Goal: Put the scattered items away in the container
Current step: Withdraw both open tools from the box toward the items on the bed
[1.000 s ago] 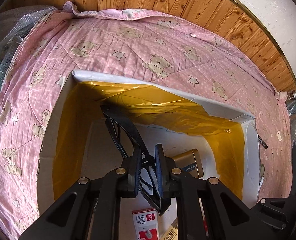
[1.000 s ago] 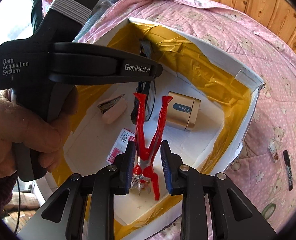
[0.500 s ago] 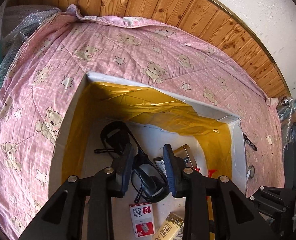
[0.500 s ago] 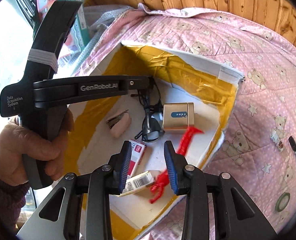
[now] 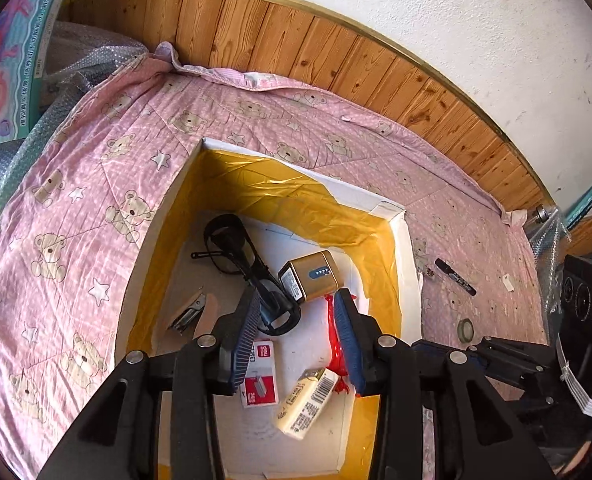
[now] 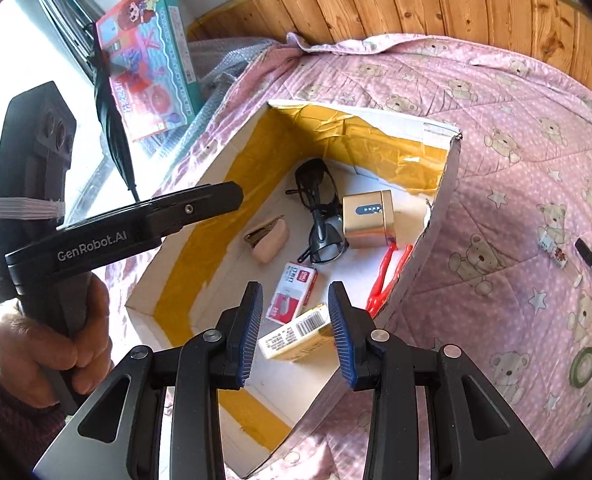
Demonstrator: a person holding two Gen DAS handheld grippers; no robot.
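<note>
Both grippers hang over the box [image 5: 405, 240] with jaws wide and holding nothing: the left gripper [image 5: 297, 350] over its near middle, the right gripper [image 6: 296, 334] over its near right corner. The box, white outside and lined with yellow tape, sits on a pink bear-print quilt [image 5: 96, 200].

Inside lie black glasses [image 5: 248, 268] at the far side, a gold tin [image 5: 313, 274] touching them on the right, a pink stapler [image 6: 266, 238] by the left wall, a red-and-white staple box [image 6: 292, 298] in the middle, a cream bar-coded packet [image 6: 296, 336] nearest, and a red figure [image 6: 387, 276] along the right wall.

Outside the box, right of it on the quilt, lie a black marker [image 5: 455, 276], a tape roll [image 6: 583, 364] and a small white scrap [image 6: 551, 244]. A hand [image 6: 52, 344] grips the left gripper's handle.
</note>
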